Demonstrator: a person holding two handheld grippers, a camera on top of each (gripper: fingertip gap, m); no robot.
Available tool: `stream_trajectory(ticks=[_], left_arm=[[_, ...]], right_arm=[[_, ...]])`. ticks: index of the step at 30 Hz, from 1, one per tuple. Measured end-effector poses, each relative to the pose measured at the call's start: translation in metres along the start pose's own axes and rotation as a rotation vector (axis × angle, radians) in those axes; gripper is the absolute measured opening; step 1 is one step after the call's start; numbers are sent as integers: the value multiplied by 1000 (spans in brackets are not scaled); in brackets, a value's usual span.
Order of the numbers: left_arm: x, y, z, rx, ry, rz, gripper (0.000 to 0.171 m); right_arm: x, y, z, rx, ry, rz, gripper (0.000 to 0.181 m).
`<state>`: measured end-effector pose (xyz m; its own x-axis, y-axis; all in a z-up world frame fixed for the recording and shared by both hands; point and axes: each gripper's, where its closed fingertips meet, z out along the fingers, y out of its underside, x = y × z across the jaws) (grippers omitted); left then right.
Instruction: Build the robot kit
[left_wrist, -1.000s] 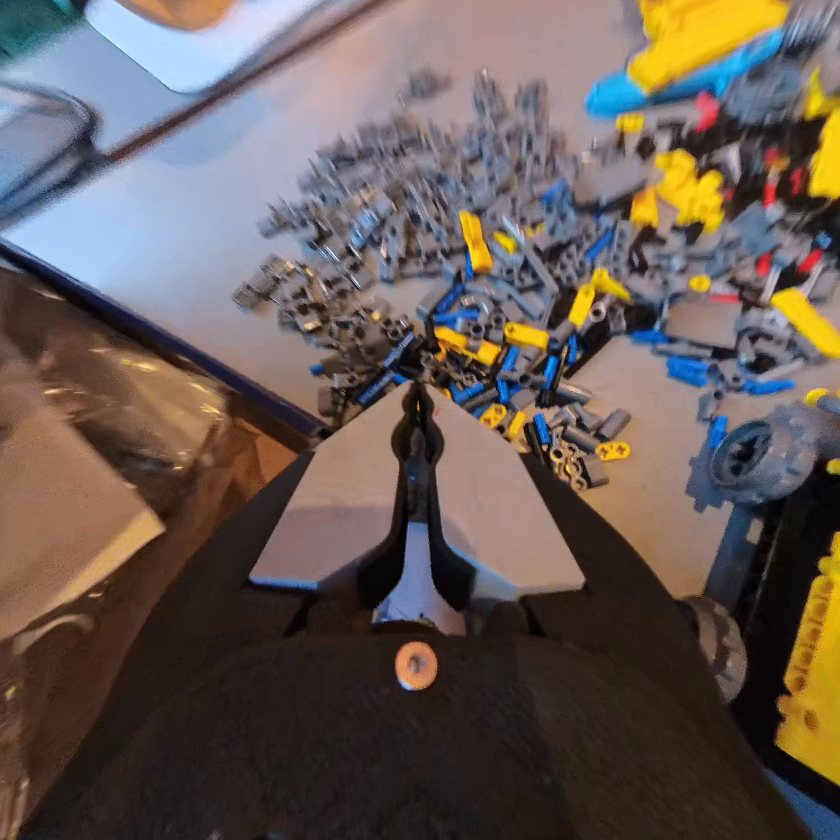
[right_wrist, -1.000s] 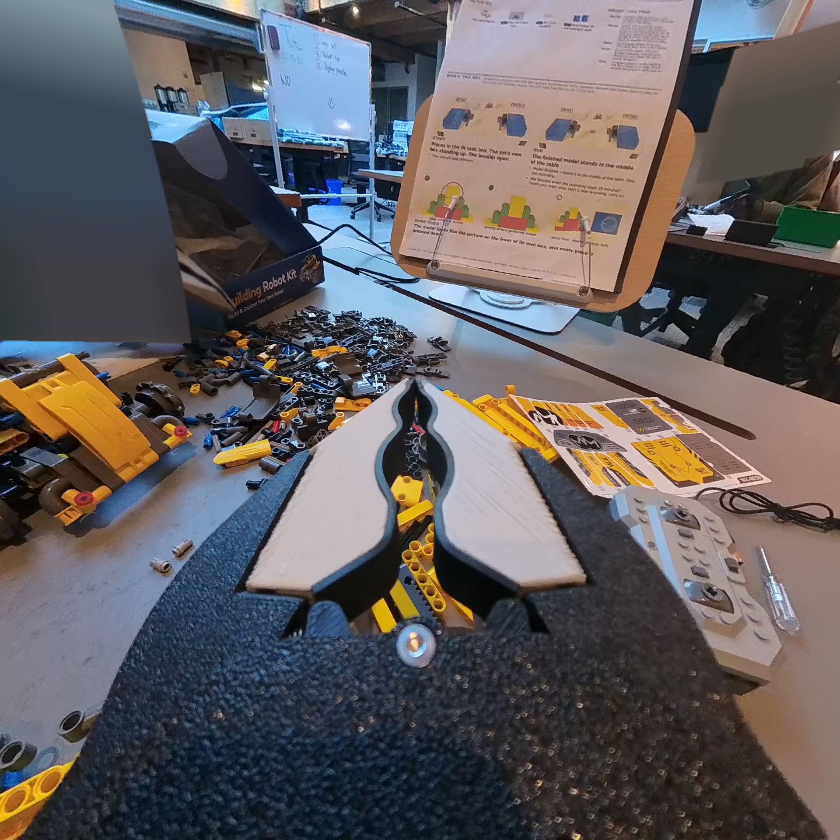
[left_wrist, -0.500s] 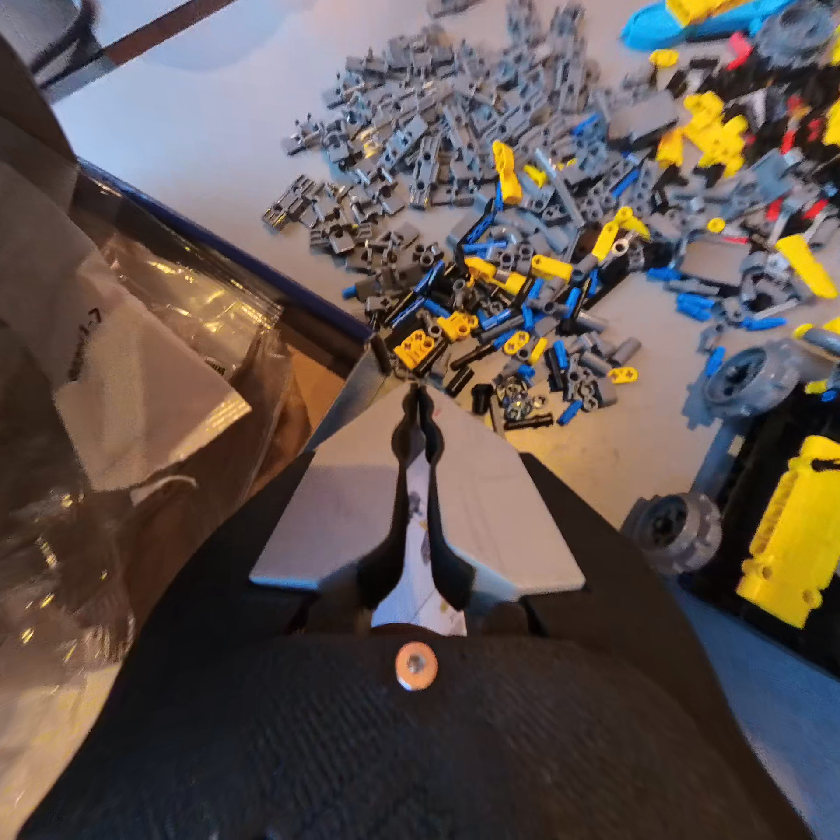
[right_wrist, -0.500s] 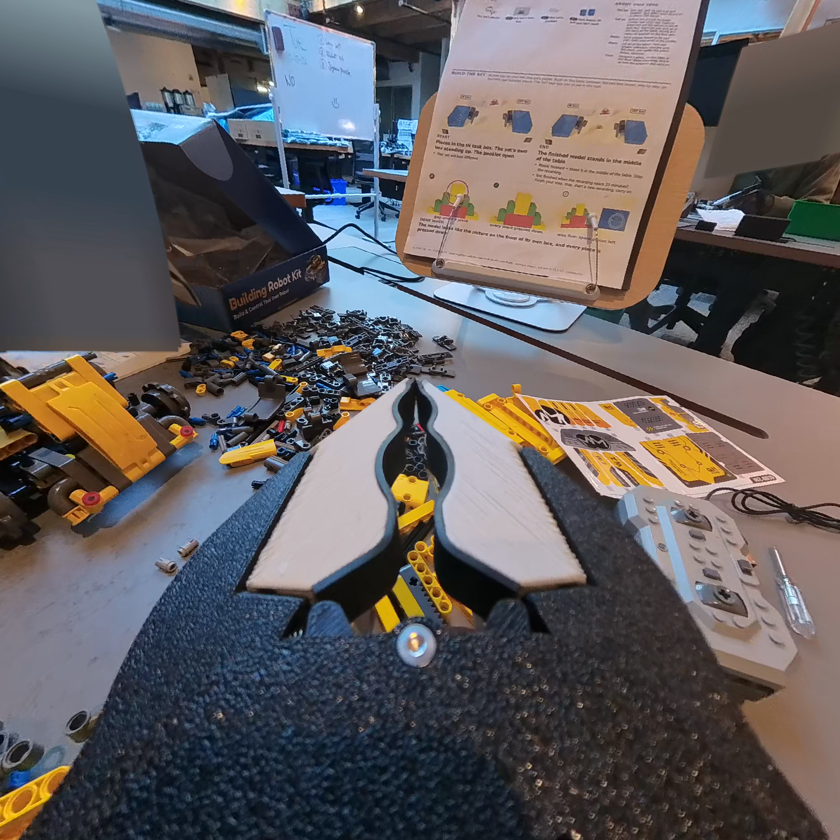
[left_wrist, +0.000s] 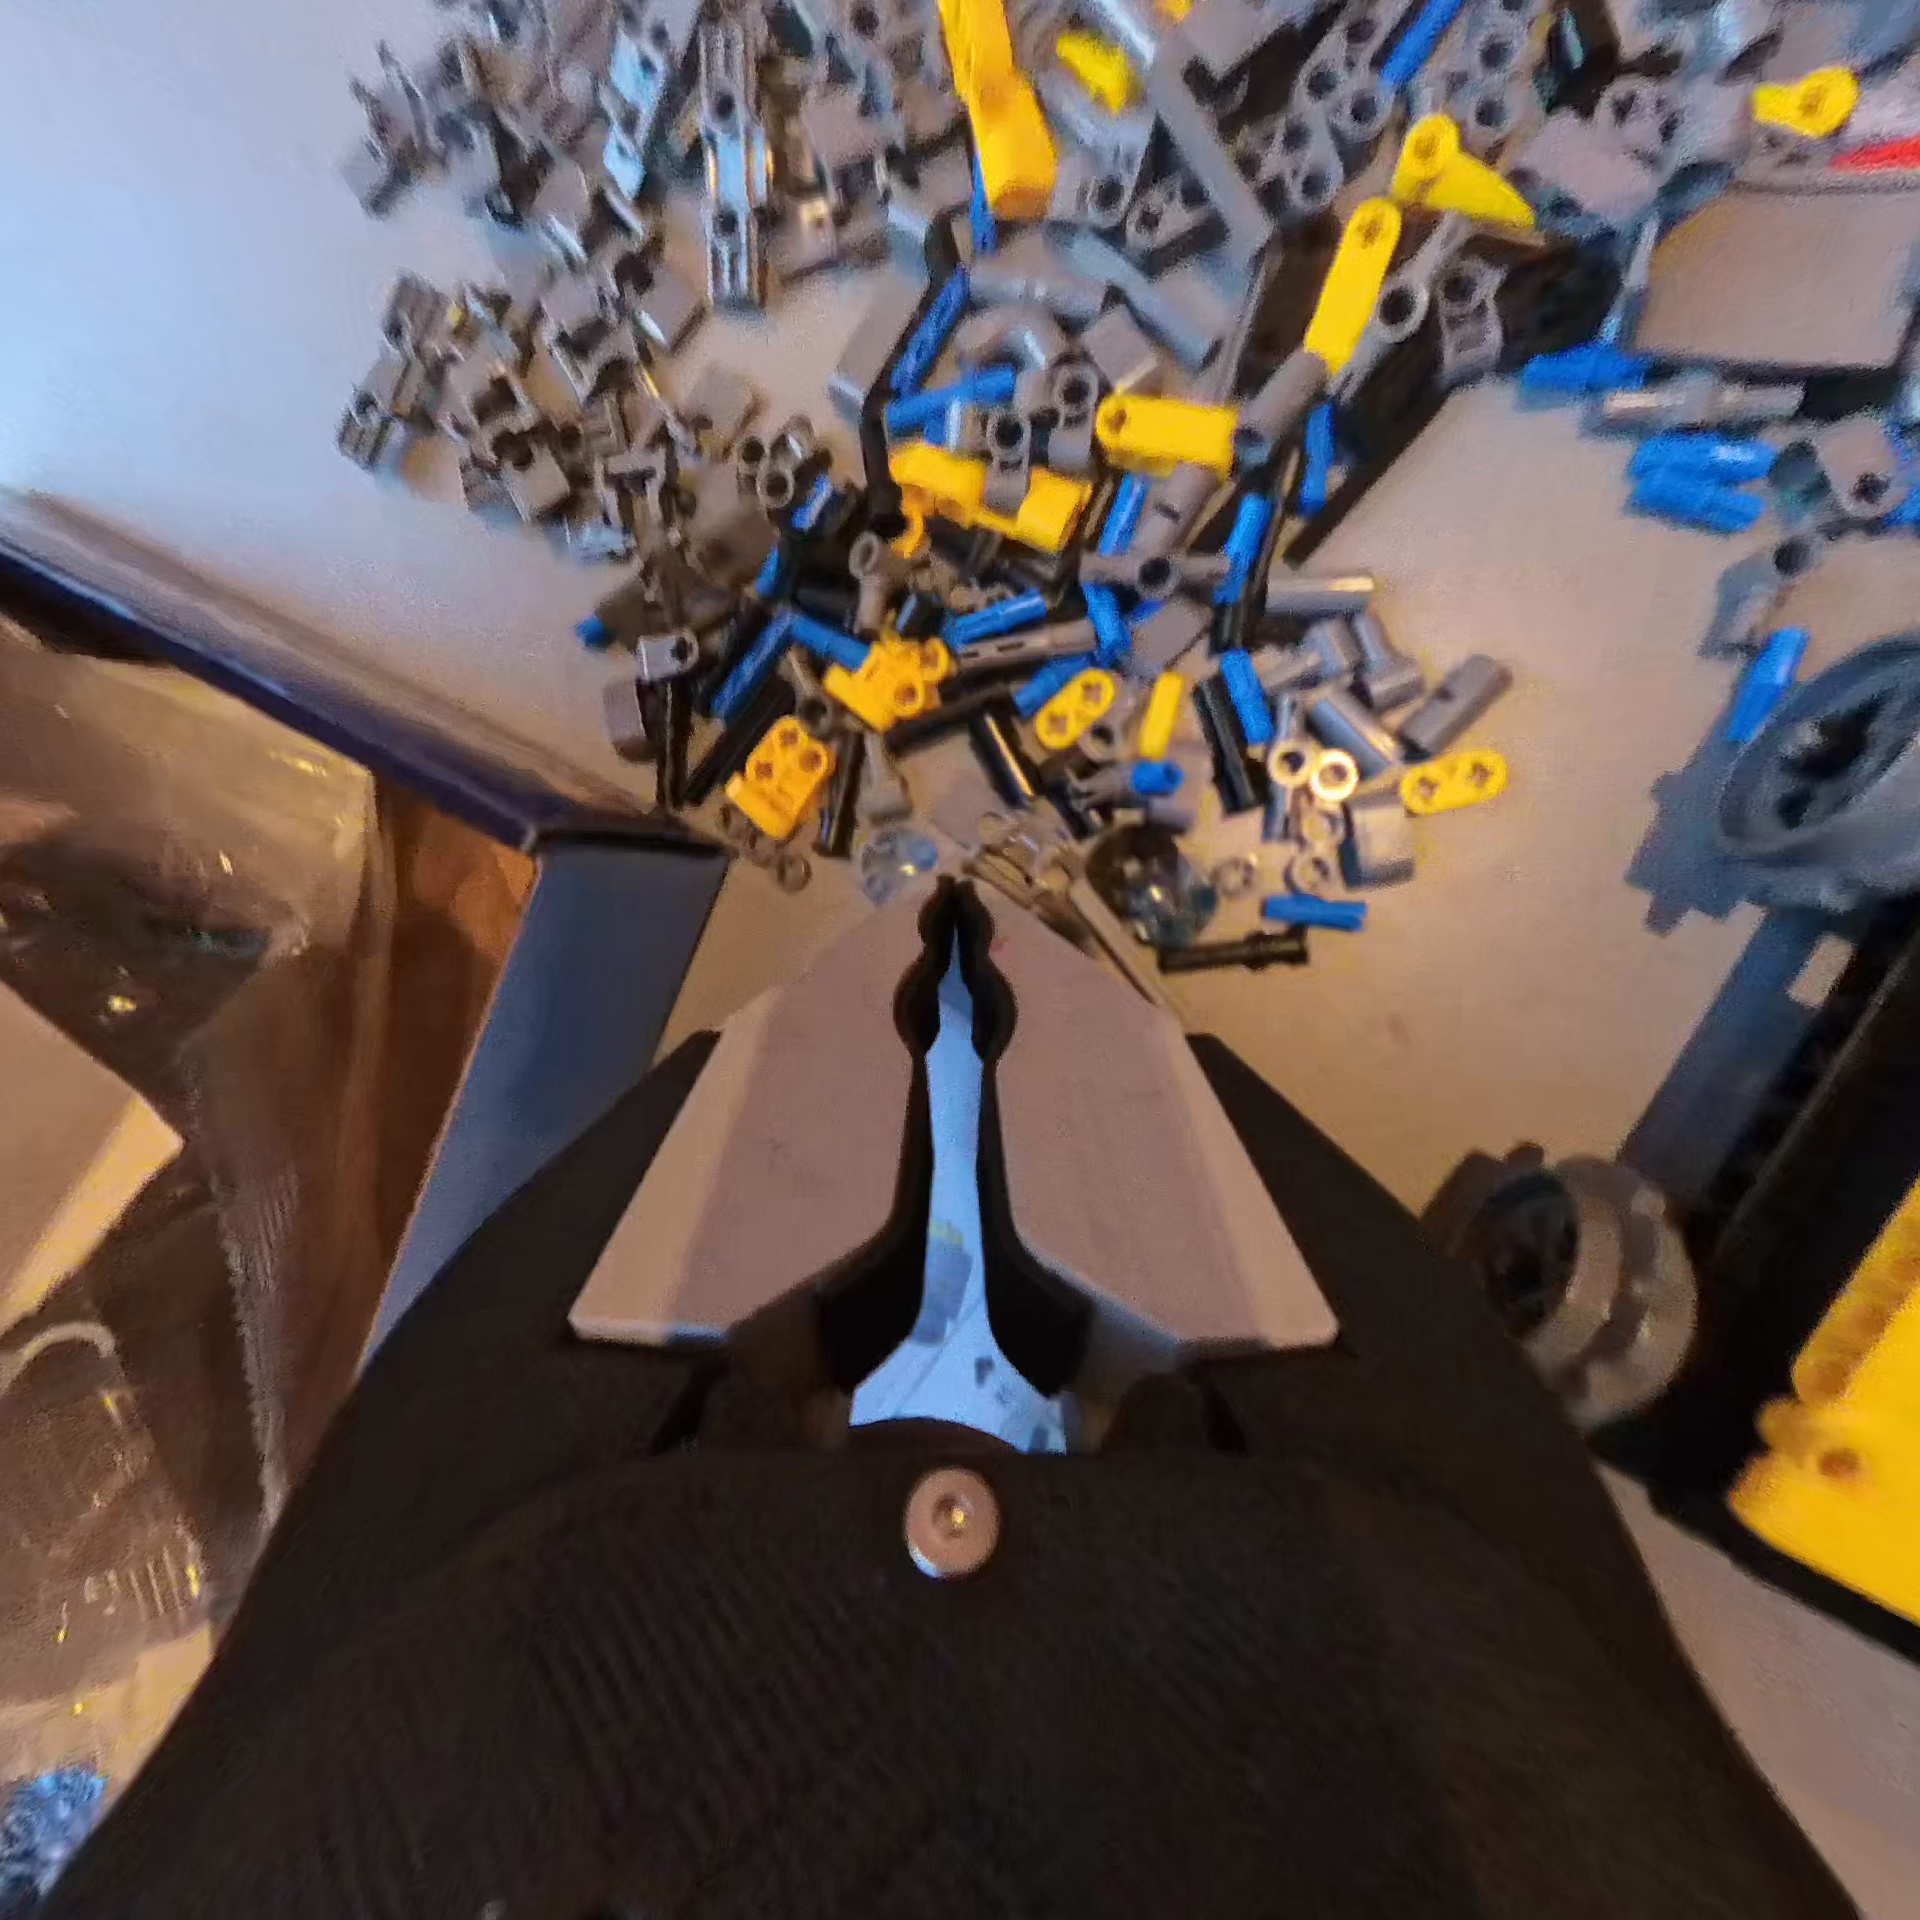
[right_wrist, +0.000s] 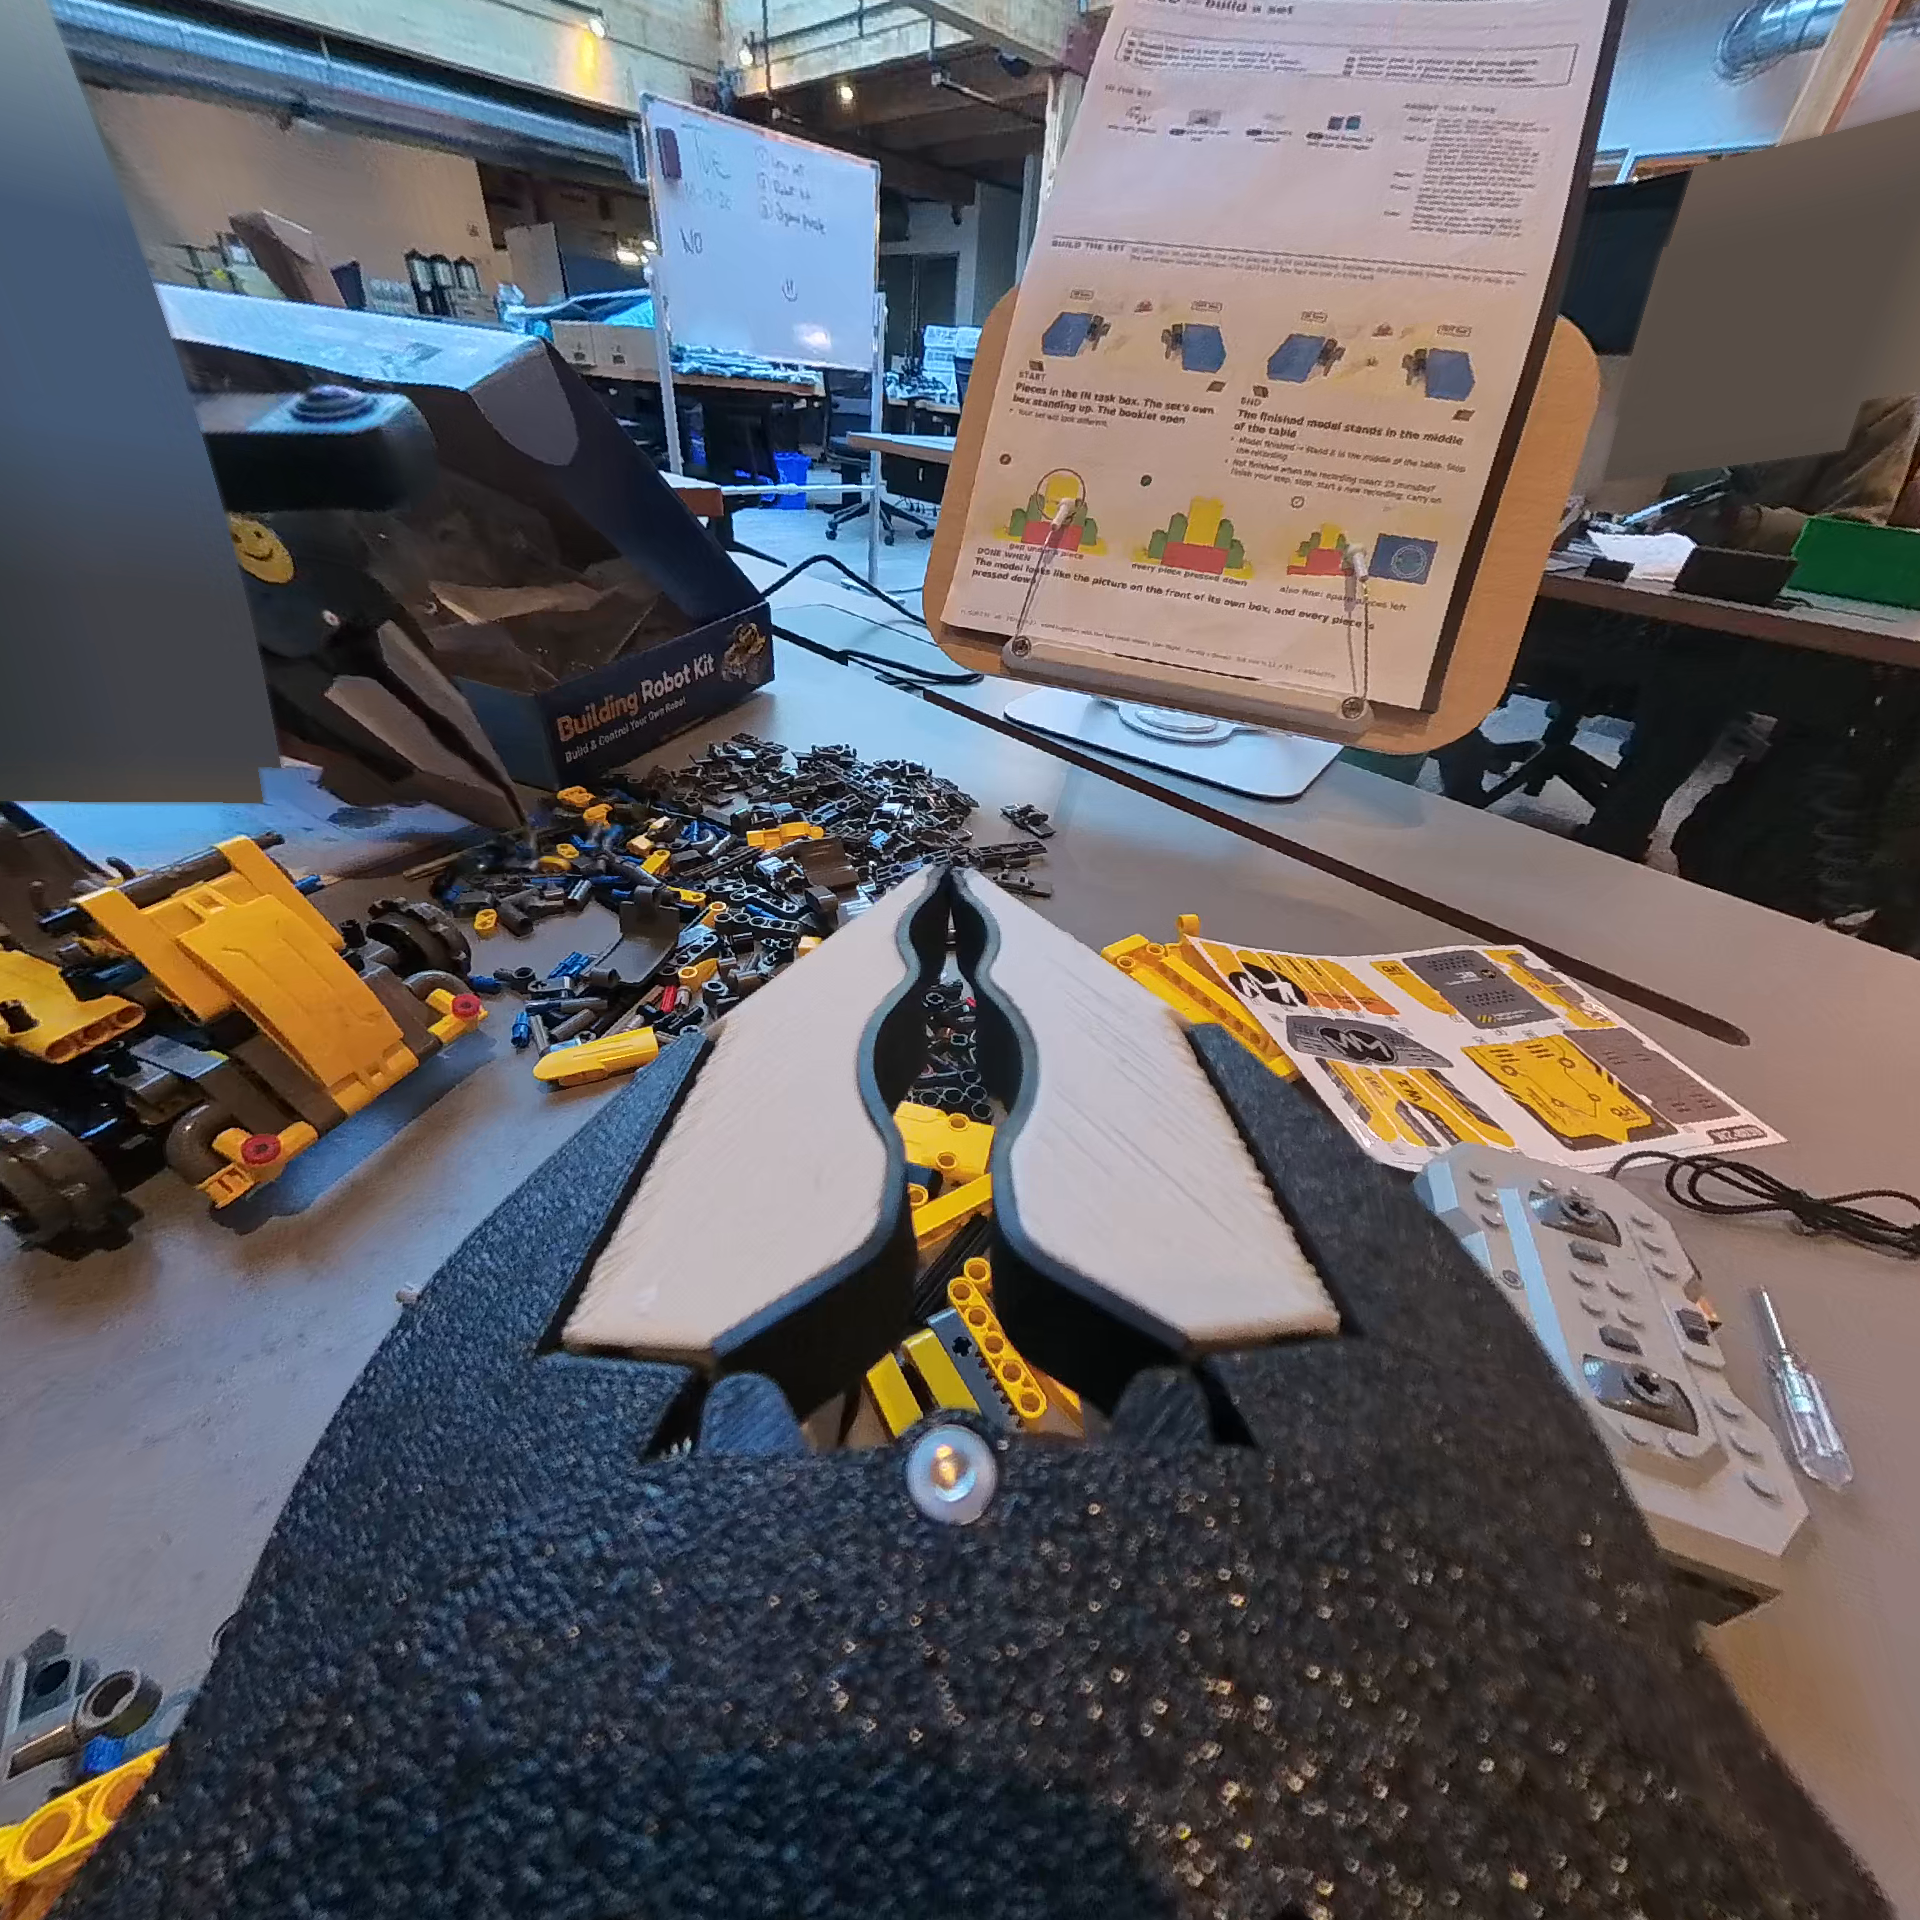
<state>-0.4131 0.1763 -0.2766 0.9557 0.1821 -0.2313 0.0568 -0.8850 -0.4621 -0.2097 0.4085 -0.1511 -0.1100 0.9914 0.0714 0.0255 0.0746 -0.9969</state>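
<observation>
The left gripper (left_wrist: 951, 891) has its fingers (left_wrist: 790, 1153) pressed together with nothing visibly between them, tips poised at the near edge of a loose pile of building-kit pieces (left_wrist: 1039, 582) on the counter (left_wrist: 1455, 1018): grey connectors, blue pins and yellow beams, all motion-blurred. Just left of the tips stands the corner of a dark blue cardboard box (left_wrist: 613, 935), open, holding crumpled clear plastic bags (left_wrist: 177, 935) and a white paper sheet (left_wrist: 62, 1174). To the right, a grey wheel (left_wrist: 1818, 774) and a second grey wheel (left_wrist: 1579, 1288) sit beside a yellow-and-black part-built model (left_wrist: 1839, 1455). The right gripper (right_wrist: 951, 883) is also closed, its fingers meeting only at the tips, with an empty wavy gap behind them; it hangs above a heap of yellow beams (right_wrist: 977, 1340), not touching them. In the right wrist view the left gripper (right_wrist: 514, 805) reaches from in front of the box (right_wrist: 644, 696) down into the pile (right_wrist: 748, 862). The part-built yellow vehicle (right_wrist: 218, 997) sits left of it. Right of the fingers lie a sticker sheet (right_wrist: 1475, 1049), a grey battery housing (right_wrist: 1621, 1340), a small screwdriver (right_wrist: 1803, 1392) and a black cable (right_wrist: 1787, 1195). Farther back, an instruction sheet (right_wrist: 1278, 353) leans on a wooden stand (right_wrist: 1507, 644).
</observation>
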Motion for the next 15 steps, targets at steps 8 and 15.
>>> stream_trajectory(ticks=[8,15], left_arm=[[4,4,-28,4,83,-67,0],[42,17,-22,-53,229,-37,0]], right_arm=[[0,3,0,-12,1,1,0],[1,3,-1,-8,7,3,0]])
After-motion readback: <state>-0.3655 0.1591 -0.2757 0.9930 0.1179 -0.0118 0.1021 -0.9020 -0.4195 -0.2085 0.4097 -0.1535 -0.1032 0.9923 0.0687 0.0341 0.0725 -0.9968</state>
